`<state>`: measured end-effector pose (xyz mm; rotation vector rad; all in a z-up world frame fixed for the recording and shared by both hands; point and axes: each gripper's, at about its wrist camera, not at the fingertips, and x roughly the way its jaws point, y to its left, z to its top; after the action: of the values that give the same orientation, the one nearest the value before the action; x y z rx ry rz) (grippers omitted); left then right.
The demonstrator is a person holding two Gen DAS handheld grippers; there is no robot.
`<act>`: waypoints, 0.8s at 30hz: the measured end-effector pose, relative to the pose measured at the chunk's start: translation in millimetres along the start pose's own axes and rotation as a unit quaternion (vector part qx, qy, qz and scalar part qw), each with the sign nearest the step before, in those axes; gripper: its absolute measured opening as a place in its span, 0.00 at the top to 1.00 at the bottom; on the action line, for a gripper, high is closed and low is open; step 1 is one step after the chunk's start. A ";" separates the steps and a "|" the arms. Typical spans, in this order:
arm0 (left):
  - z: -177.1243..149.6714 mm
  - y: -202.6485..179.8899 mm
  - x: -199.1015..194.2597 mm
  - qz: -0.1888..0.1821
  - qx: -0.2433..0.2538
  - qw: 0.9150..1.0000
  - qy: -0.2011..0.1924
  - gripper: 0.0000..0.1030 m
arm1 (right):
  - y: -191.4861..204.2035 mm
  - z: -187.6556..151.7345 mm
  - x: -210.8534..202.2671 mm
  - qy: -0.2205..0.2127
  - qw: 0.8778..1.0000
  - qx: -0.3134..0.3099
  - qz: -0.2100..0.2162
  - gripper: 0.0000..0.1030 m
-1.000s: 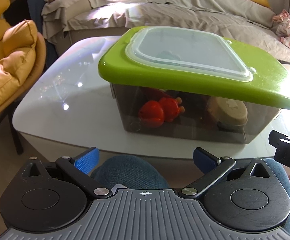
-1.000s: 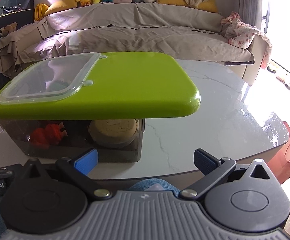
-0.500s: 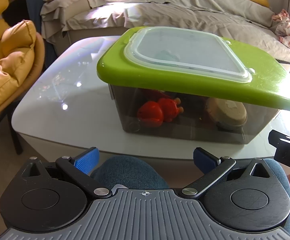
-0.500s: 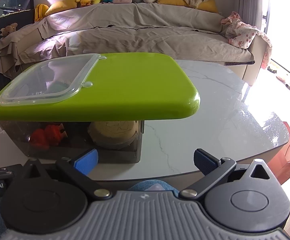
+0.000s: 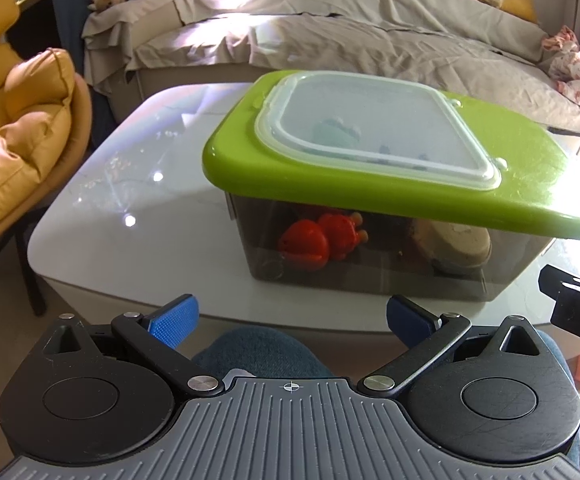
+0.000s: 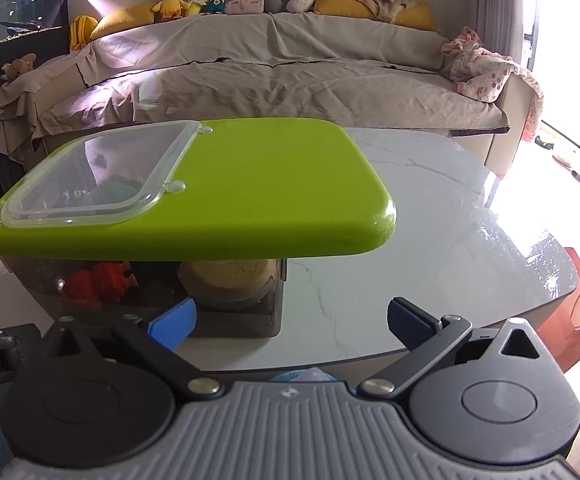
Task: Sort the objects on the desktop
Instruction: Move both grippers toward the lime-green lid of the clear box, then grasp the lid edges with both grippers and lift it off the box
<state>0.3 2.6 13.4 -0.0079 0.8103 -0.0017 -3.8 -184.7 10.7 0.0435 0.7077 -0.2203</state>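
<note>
Storage box [image 5: 369,276], smoky clear plastic, on white marble table [image 5: 130,208], toward its near edge. Green lid [image 5: 250,168] with clear inset panel [image 5: 369,136] rests skewed on top, overhanging the box's right end. Contents, left to right: red toy [image 5: 317,240]; round tan item [image 5: 453,244]. Left gripper [image 5: 291,316]: jaws spread wide, holding nothing, short of the table's near edge. Right gripper [image 6: 291,320]: jaws likewise wide apart, empty, near the box's right end. Covered sofa [image 6: 274,84] behind the table.
</note>
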 end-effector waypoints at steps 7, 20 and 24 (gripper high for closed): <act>6.1 2.0 -5.0 -0.008 0.003 1.000 0.003 0.00 | -3.1 8.5 -2.5 -0.004 1.000 0.000 0.021 0.00; 44.9 22.0 -10.1 -0.056 0.006 0.998 0.031 0.00 | -21.1 38.6 -10.3 -0.010 0.995 0.003 0.098 0.00; 69.1 41.4 2.6 -0.090 -0.015 0.995 0.050 0.00 | -35.8 50.9 -16.4 -0.015 0.992 0.008 0.124 0.00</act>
<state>52.1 44.4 58.9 -0.1107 0.9070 -0.1610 9.0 -222.4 61.3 0.1423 0.6633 0.0115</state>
